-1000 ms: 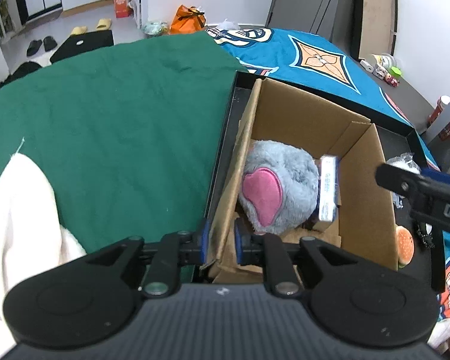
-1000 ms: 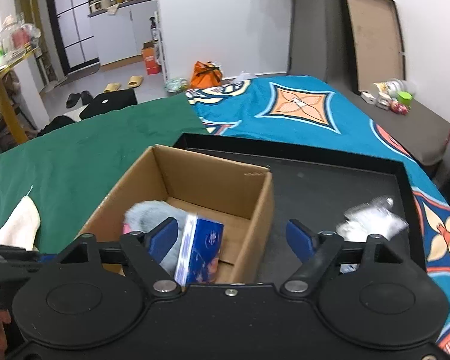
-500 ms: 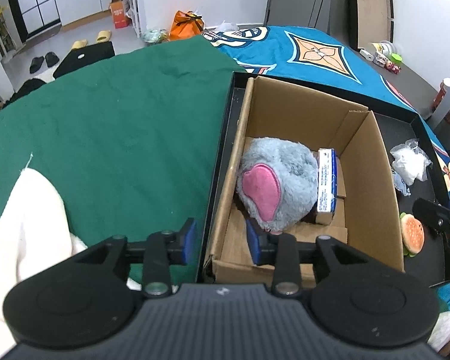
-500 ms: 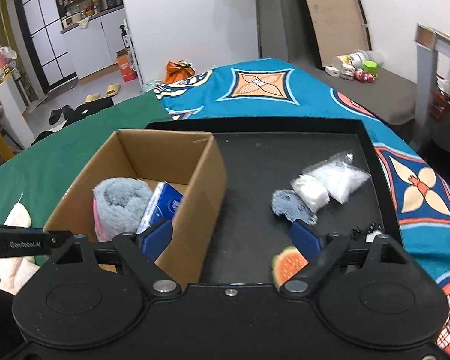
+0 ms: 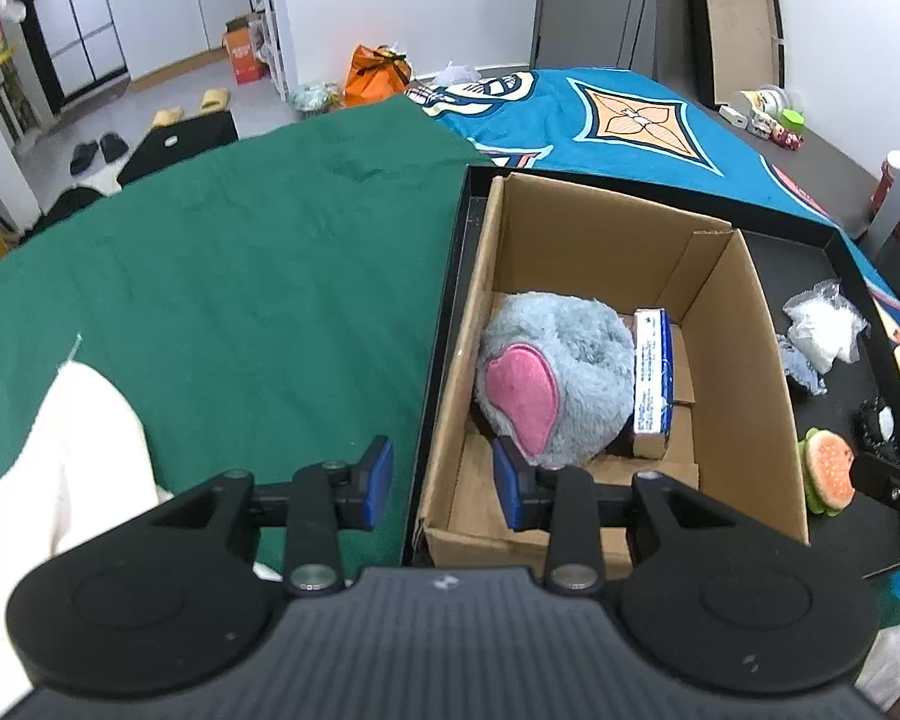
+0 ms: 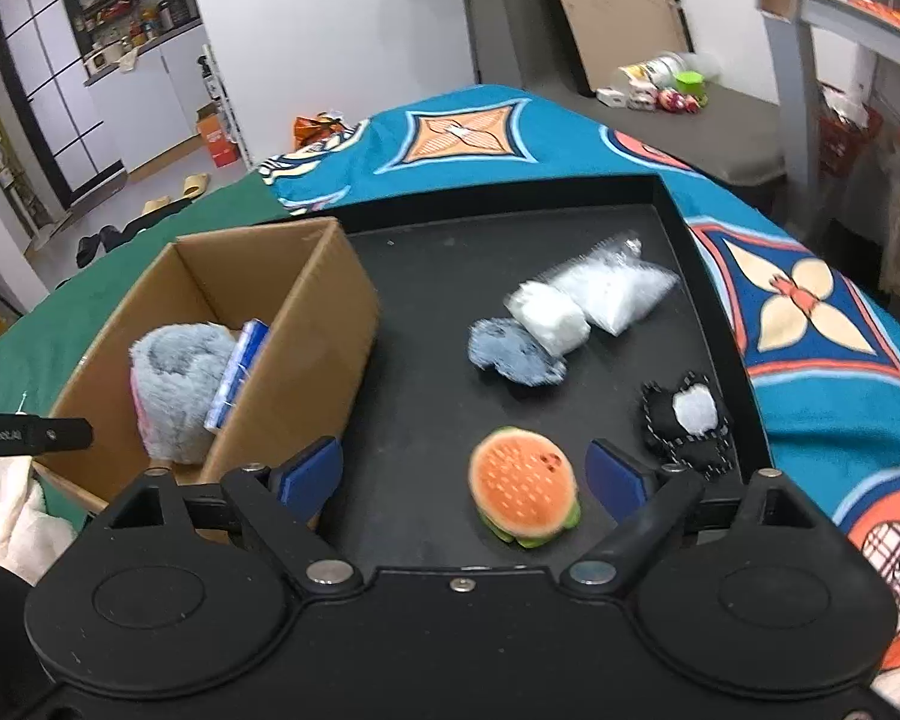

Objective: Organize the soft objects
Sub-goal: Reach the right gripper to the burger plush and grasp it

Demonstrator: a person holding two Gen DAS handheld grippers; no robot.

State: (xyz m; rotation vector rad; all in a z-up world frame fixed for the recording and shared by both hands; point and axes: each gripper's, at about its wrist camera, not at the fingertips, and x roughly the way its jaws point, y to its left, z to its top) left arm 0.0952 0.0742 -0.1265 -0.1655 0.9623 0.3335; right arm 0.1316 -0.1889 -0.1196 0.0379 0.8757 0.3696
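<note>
A big green cloth [image 5: 222, 288] lies next to a blue patterned cloth [image 6: 810, 324]. On them sits a black tray [image 6: 438, 276]. A brown cardboard box [image 5: 744, 360] stands in the tray's left part. Inside it a fluffy grey plush [image 5: 564, 360] with a pink patch lies touching a blue and white pack [image 5: 649, 384].

The left tool [image 5: 441, 483] is spread wide over the box's near wall, grasping nothing. The right tool [image 6: 465, 474] is spread wide too, with a burger toy [image 6: 525, 486] between its fingers, maybe not touching them. Farther back lie clear bags of white stuff [image 6: 594, 294], a blue-grey fuzzy thing [image 6: 510, 354] and a small black and white toy [image 6: 687, 420].
</note>
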